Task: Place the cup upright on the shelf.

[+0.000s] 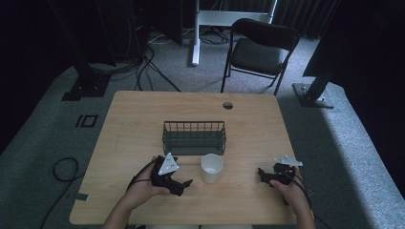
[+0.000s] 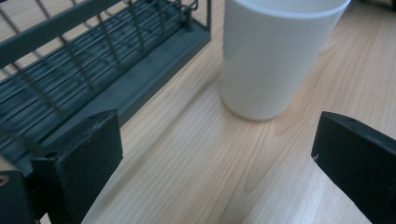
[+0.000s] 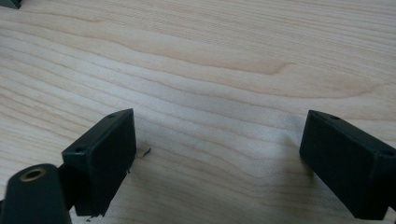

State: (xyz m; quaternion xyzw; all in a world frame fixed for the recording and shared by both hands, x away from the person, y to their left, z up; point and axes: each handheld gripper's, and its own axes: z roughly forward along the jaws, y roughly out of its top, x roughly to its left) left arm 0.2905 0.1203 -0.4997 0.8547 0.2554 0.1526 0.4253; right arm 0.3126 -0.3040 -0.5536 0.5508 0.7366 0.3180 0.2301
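A white plastic cup (image 1: pixel 211 168) stands upright on the wooden table (image 1: pixel 138 119), just in front of a dark wire basket (image 1: pixel 193 138). My left gripper (image 1: pixel 183 177) is left of the cup, held low and pointed at it, open and holding nothing. The left gripper view has the cup (image 2: pixel 275 56) close ahead beyond the spread jaws of my left gripper (image 2: pixel 219 140), with the basket (image 2: pixel 93 70) to its left. My right gripper (image 1: pixel 262 175) sits right of the cup, apart from it. In the right gripper view, my right gripper (image 3: pixel 217 140) is open over bare wood (image 3: pixel 210 56).
The basket looks empty. A cable hole (image 1: pixel 228 105) is in the table's far right part. A black folding chair (image 1: pixel 260 47) stands on the carpet beyond the table. Dark stands and cables lie at the back left.
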